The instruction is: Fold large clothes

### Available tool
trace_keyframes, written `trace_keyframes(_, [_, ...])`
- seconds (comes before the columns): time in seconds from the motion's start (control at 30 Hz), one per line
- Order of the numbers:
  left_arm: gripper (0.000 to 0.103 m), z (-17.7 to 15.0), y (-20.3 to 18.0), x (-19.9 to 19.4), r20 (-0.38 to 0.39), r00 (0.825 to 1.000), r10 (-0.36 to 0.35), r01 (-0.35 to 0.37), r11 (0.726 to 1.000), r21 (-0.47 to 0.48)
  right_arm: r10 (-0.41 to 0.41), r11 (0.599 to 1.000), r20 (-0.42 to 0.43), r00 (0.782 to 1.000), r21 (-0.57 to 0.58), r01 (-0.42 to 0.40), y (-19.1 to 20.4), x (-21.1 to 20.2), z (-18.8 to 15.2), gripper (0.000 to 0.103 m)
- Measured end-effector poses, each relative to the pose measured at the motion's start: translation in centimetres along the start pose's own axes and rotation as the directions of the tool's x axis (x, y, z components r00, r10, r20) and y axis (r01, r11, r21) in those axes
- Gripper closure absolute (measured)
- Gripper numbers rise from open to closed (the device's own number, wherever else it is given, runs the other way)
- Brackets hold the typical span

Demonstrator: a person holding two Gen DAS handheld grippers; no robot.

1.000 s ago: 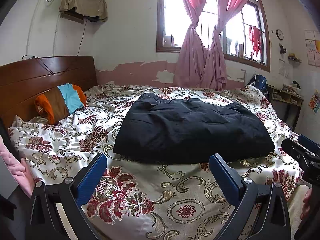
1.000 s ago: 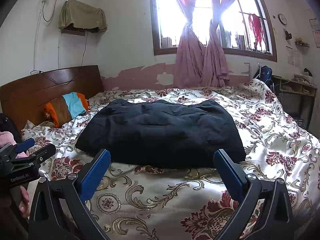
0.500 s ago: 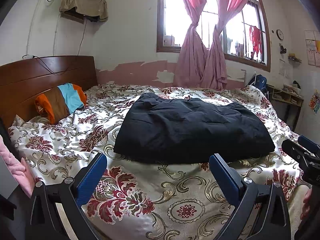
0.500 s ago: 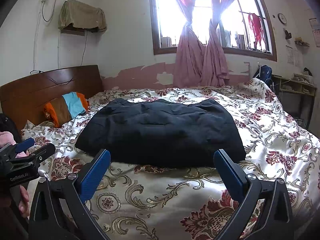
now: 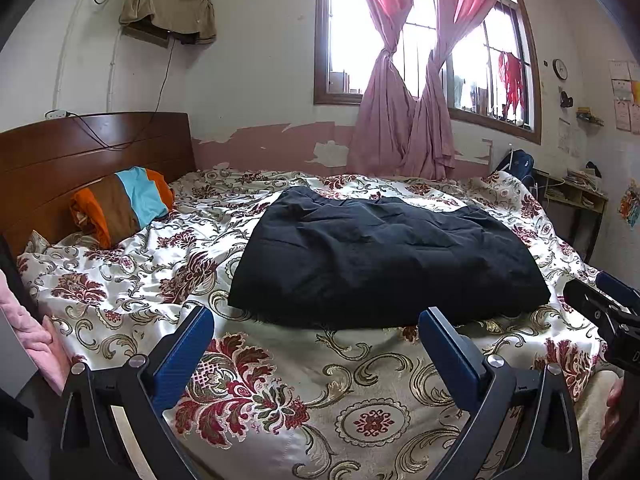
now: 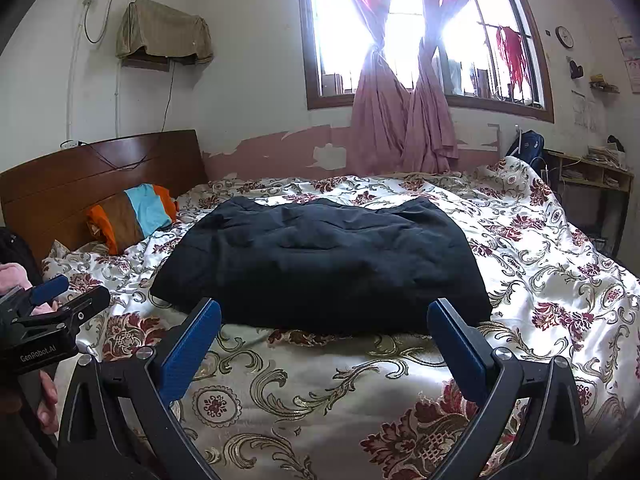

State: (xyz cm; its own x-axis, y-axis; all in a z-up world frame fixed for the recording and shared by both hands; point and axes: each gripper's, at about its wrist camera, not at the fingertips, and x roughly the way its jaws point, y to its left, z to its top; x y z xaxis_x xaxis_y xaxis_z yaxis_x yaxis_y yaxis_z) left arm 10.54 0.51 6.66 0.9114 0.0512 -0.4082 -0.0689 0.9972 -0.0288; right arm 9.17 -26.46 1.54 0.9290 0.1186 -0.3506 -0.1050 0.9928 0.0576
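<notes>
Black garment [image 5: 384, 256] folded into a thick rectangle, lying flat in the middle of the floral bedspread [image 5: 280, 392], its top wrinkled and its near edge running across the bed. Same black garment [image 6: 320, 264] in the right wrist view, again centred on the floral bedspread [image 6: 328, 400].

Left gripper [image 5: 316, 340] held above the bedspread just short of the garment's near edge — blue fingers spread wide, nothing between them, not touching the cloth. Right gripper [image 6: 324, 332] likewise: fingers set wide apart, empty, near the garment's front edge but apart from it. Seen from the other side too — left gripper [image 6: 48, 300] at the left border of the right wrist view, right gripper [image 5: 600, 300] at the right border of the left wrist view.

Further out: striped pillow [image 5: 124, 204] in orange, brown and light blue against the wooden headboard [image 5: 80, 152]; knotted pink curtains [image 5: 404, 120] hanging before the window [image 5: 360, 40]; wall clock [image 5: 560, 69] to the right of the window.
</notes>
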Motion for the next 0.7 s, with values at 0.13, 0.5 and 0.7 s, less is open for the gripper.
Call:
trace_keyframes(0.13, [0.000,0.04,-0.01,0.00,0.000,1.000,0.000,0.000,1.000,0.001,0.000,1.000,0.000,1.000,-0.001,0.000,0.01,0.00,-0.03,0.002])
trace_keyframes(0.5, [0.000,0.13,0.01,-0.02,-0.003,1.000,-0.002,0.002,1.000,-0.003,-0.002,1.000,-0.001,1.000,0.001,0.002,0.16,0.03,0.01,0.002])
trace_keyframes(0.7, [0.000,0.20,0.03,-0.02,-0.002,1.000,-0.002,0.002,1.000,-0.004,-0.001,1.000,-0.001,1.000,0.000,0.001,0.11,0.04,-0.04,0.002])
